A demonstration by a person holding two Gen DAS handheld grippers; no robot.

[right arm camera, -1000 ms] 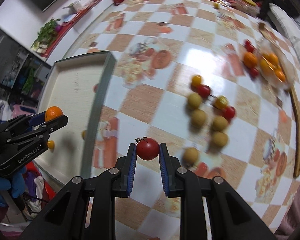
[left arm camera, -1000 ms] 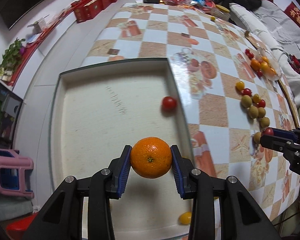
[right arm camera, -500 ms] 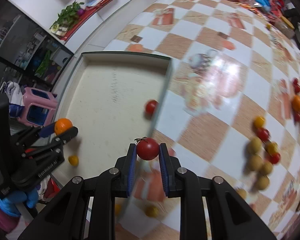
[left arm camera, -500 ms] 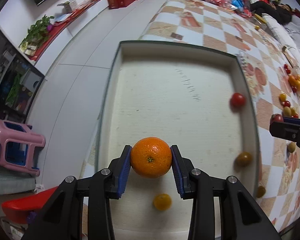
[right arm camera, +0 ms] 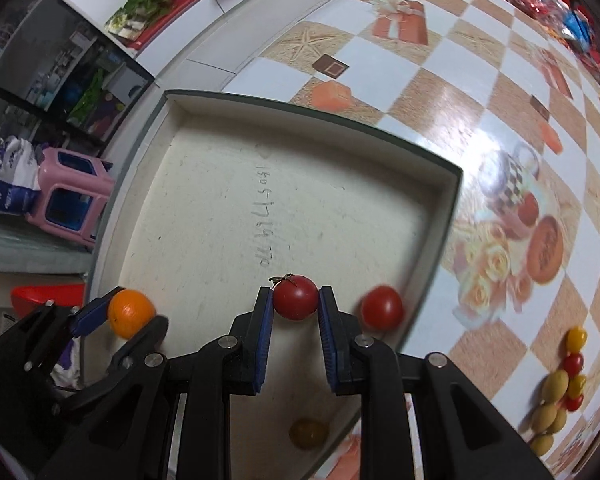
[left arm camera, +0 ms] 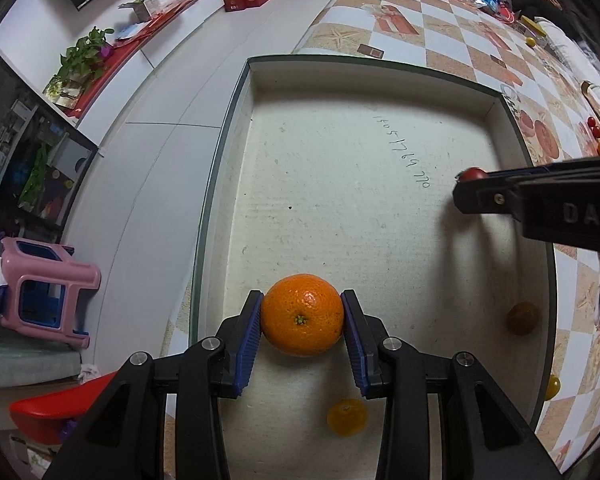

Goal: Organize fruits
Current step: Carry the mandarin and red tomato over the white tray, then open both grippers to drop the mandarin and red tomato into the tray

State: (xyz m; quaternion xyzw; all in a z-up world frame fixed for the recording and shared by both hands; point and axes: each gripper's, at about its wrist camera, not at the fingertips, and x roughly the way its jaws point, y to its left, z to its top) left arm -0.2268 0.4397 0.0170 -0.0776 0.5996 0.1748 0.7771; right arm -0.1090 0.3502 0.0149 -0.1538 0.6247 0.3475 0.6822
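Observation:
My left gripper (left arm camera: 302,320) is shut on an orange (left arm camera: 302,314) and holds it above the near end of the white tray (left arm camera: 228,128). My right gripper (right arm camera: 295,304) is shut on a red cherry tomato (right arm camera: 295,302) over the tray's right side (right arm camera: 440,248); it also shows in the left wrist view (left arm camera: 474,178). In the tray lie a small orange (left arm camera: 347,417), a brownish fruit (left arm camera: 521,318) and another red tomato (right arm camera: 381,307). The left gripper with its orange shows in the right wrist view (right arm camera: 130,312).
The tray sits at the left edge of a checkered table (right arm camera: 480,80). Several small yellow, green and red fruits (right arm camera: 560,392) lie on the table right of the tray. A pink stool (left arm camera: 40,280) and a red stool (left arm camera: 52,412) stand on the floor to the left.
Both grippers have moved left over the tray with their fruit held. The right gripper has come from over the table to the tray's right side.

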